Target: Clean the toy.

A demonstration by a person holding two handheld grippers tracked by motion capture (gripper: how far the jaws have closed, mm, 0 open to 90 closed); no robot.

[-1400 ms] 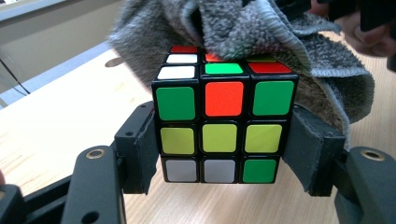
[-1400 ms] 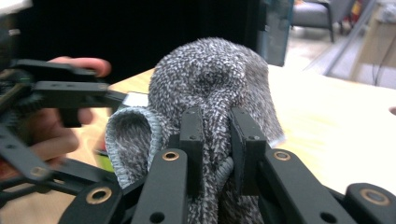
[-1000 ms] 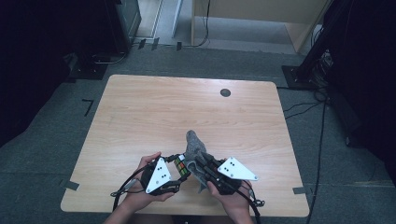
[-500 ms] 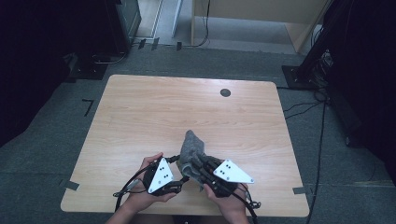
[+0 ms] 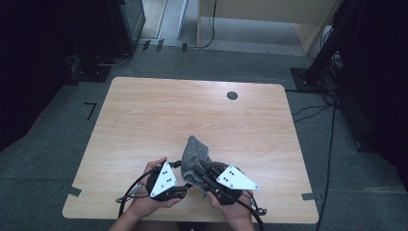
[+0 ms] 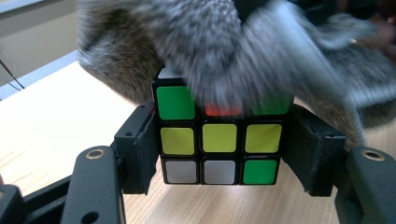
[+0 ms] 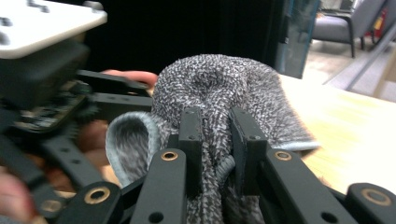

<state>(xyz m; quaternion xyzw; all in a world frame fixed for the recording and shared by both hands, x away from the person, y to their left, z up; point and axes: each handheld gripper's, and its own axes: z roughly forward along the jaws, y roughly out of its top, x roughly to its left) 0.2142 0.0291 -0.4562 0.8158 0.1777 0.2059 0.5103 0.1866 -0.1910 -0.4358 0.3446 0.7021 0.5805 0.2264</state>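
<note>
My left gripper is shut on a Rubik's cube, its jaws pressing the cube's two sides just above the wooden table. The face toward the camera shows yellow, white and green squares. A grey knitted cloth drapes over the cube's top, blurred. My right gripper is shut on that cloth, bunched between its jaws. In the high view both grippers, left and right, meet near the table's front edge, with the cloth over the spot where the cube sits.
A small black round disc lies at the table's far right. Dark furniture and cables stand on the grey floor around the table.
The right gripper and the cloth have shifted a little to the left over the cube, and the cloth has slumped lower. The left gripper has stayed put.
</note>
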